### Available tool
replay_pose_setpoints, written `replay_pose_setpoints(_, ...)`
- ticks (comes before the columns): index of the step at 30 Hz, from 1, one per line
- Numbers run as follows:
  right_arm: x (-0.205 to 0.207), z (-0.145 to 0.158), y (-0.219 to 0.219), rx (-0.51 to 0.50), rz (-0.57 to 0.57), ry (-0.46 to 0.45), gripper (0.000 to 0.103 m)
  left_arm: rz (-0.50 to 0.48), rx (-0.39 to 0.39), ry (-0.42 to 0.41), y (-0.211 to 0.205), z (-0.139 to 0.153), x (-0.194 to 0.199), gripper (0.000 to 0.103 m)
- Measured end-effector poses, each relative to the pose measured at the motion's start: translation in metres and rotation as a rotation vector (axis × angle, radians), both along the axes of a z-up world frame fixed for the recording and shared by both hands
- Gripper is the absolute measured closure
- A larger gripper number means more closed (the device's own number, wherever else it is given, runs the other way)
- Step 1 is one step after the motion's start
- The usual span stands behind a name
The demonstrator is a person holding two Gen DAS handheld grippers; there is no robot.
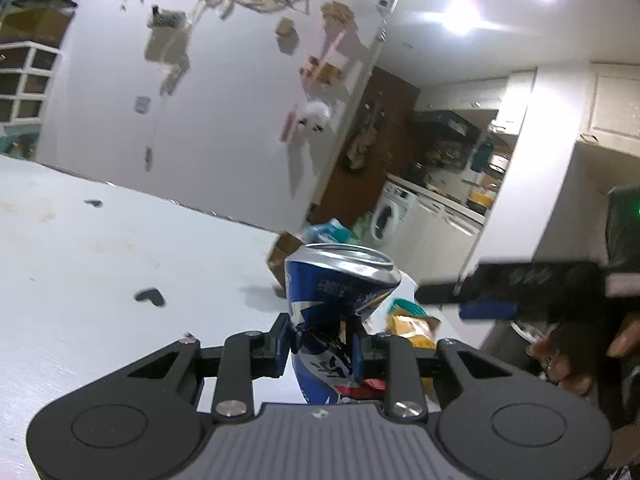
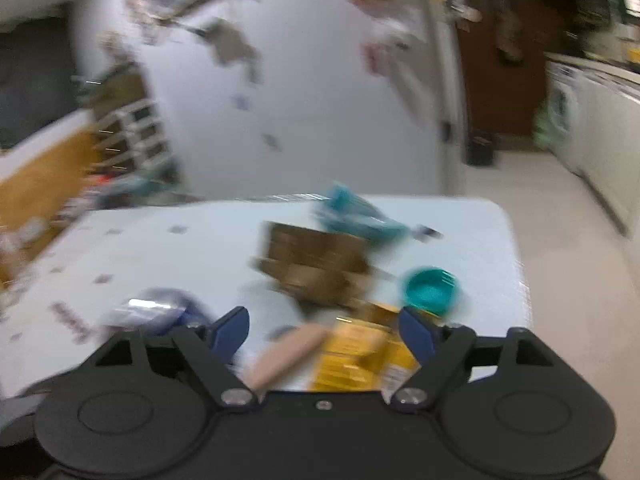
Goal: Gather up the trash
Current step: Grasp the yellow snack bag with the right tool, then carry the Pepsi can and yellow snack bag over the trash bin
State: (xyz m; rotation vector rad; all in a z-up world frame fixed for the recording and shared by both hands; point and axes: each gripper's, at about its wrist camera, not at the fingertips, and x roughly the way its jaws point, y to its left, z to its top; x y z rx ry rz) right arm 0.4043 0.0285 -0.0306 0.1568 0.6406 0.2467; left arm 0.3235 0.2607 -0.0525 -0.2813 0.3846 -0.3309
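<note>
While its two blue pads press into the dented middle of a crushed blue and silver can (image 1: 340,300), the left hand-held gripper (image 1: 322,346) holds that can upright, lifted clear of the white table (image 1: 100,280). Seen from the left wrist, the can hides most of what lies past it; a brown cardboard box (image 1: 282,256) shows just behind the can, and a yellow wrapper (image 1: 412,330) and a teal cap (image 1: 408,306) lie just to the can's right. The right hand-held gripper (image 2: 326,334) stands wide open with nothing between its pads, hanging over the yellow wrapper (image 2: 360,354) and a tan stick-shaped piece (image 2: 286,354). In that blurred view the can (image 2: 156,312) appears to the left of the wrapper, the teal cap (image 2: 432,290) to the wrapper's upper right, the cardboard box (image 2: 316,262) beyond it, and a crumpled teal packet (image 2: 356,216) behind the box. A person's fingers (image 1: 568,364) show at the right edge of the left wrist view, to the can's right.
</note>
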Motion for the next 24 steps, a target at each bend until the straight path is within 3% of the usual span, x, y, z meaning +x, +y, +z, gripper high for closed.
replay_pose_setpoints(3,0.016,-0.017,0.000,-0.031,-0.066,0.075,0.020,0.021,0.007,-0.005,0.001,0.002,0.000,0.073)
replay_pose_setpoints(10,0.030,-0.045,0.006,-0.070,-0.067,0.150,0.027,0.051,0.041,0.012,0.000,0.001,0.003,0.073)
replay_pose_setpoints(24,-0.023,-0.044,-0.009,-0.078,0.101,0.051,0.040,0.099,0.106,0.007,-0.017,0.005,-0.007,0.073)
